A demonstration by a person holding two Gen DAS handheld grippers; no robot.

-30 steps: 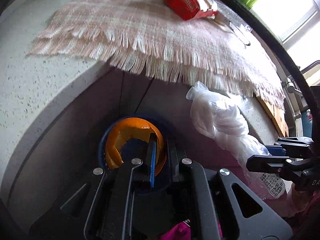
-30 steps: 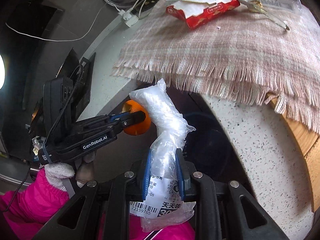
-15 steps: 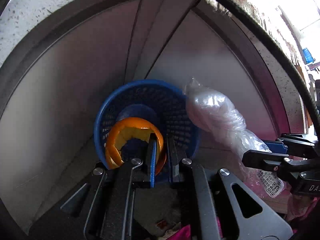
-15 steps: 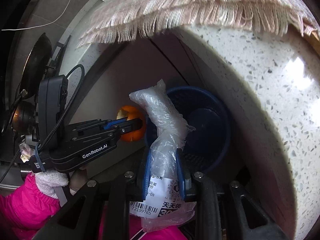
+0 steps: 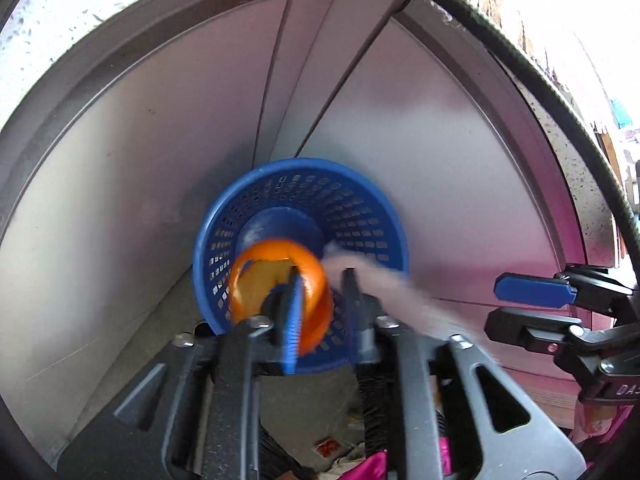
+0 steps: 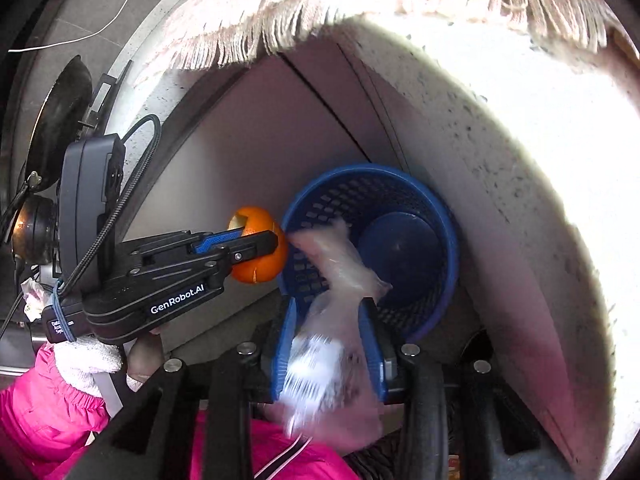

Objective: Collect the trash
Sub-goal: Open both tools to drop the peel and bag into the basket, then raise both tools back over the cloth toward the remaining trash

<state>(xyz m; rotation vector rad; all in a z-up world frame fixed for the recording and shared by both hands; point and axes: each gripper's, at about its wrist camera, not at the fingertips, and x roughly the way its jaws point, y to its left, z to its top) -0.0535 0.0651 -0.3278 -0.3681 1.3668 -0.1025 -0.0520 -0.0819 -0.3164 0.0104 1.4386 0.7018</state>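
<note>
A blue mesh basket (image 5: 360,216) (image 6: 436,216) stands on the floor against grey cabinet doors. My left gripper (image 5: 322,280) (image 6: 264,240) hangs over its near rim. Its jaws are opening, and a curled orange peel (image 5: 316,280) (image 6: 256,268) still rests against the left blue pad, clear of the other finger. My right gripper (image 6: 328,316) (image 5: 528,300) is opening too. The clear plastic bag with a printed label (image 6: 336,276) lies between its pads, blurred as it slides toward the basket. In the left wrist view the bag (image 5: 380,280) is a pale streak over the rim.
A speckled stone counter (image 6: 520,140) overhangs the basket, with a fringed pink plaid cloth (image 6: 280,12) drooping over its edge. Grey cabinet doors (image 5: 160,140) stand behind the basket. A person's pink sleeve (image 6: 48,420) and white glove are at lower left. Scraps lie on the floor.
Both grippers came down from counter height to just above the basket. Both sets of jaws have spread. The bag, sharp and pinched before, is now blurred and slipping down.
</note>
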